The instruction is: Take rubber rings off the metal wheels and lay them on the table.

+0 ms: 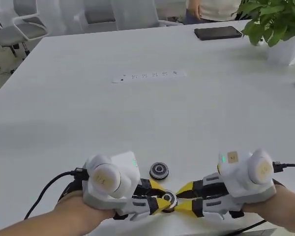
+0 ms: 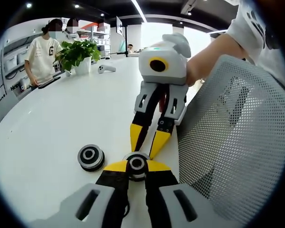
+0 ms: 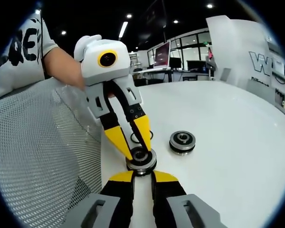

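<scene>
left gripper and right gripper nose to nose, both clamped on 1 small metal wheel with black rubber ring; 2nd wheel just beside it, flat on white table

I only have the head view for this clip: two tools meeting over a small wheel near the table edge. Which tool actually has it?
Observer: In the left gripper view, the left tool has its jaws on either side of the wheel, closed against it.
Reviewer: And the right one?
Observer: The same view shows the right tool facing it from the opposite side, with its tips at the wheel's far edge. I cannot tell whether it grips.
Reviewer: Is any ring off yet?
Observer: In the right gripper view, a thin black ring lies flat on the table, just behind the left tool's jaws.
</scene>
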### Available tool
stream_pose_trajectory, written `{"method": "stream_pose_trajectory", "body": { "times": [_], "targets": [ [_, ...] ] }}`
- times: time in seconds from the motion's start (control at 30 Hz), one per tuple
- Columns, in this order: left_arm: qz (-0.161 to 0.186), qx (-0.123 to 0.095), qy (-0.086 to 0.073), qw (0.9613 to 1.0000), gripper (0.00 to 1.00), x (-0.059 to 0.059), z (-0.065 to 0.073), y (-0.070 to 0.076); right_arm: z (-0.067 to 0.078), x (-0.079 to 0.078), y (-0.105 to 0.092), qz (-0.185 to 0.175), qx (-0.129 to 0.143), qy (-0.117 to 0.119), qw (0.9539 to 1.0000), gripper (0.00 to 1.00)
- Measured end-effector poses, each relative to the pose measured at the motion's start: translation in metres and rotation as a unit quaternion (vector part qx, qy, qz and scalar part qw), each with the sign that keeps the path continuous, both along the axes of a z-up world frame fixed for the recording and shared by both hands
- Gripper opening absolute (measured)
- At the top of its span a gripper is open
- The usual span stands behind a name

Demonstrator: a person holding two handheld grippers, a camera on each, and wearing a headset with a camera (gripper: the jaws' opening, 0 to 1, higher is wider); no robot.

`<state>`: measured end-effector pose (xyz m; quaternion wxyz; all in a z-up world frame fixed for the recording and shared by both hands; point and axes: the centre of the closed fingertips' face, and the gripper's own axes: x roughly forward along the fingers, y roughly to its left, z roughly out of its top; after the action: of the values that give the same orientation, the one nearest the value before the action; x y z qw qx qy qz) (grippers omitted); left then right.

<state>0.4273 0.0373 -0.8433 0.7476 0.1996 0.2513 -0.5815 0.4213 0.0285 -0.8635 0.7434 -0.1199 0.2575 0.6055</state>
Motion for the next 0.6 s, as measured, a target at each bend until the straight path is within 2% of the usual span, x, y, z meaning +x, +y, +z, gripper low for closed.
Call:
{"method": "stream_pose_trajectory", "body": {
  "times": [0.07,0.2,0.33,0.4,0.6],
  "targets": [
    [0.0,0.0,0.0,1.0,0.08,0.0001,0.0,0.0,-0.0002,-0.0006,-0.0015,0.001,-0.002,0.005,1.0,0.01],
    [0.001,0.0,-0.001,1.0,0.08,0.0003,0.0001,0.0001,0.0,-0.0007,-0.001,-0.008,0.002,0.019,0.9998,0.01],
    [0.002,0.001,-0.002,1.0,0.07,0.0004,0.0001,0.0002,0.0013,-0.0001,-0.0006,-0.038,0.018,0.056,0.9975,0.01],
    [0.002,0.002,-0.003,1.0,0.07,0.0005,0.0002,0.0002,0.0018,0.0013,-0.001,-0.06,0.028,0.078,0.9947,0.0],
    [0.002,0.005,-0.005,1.0,0.07,0.0003,0.0005,0.0002,0.0024,0.0019,-0.0009,-0.086,0.035,0.091,0.9915,0.0]
  ]
}}
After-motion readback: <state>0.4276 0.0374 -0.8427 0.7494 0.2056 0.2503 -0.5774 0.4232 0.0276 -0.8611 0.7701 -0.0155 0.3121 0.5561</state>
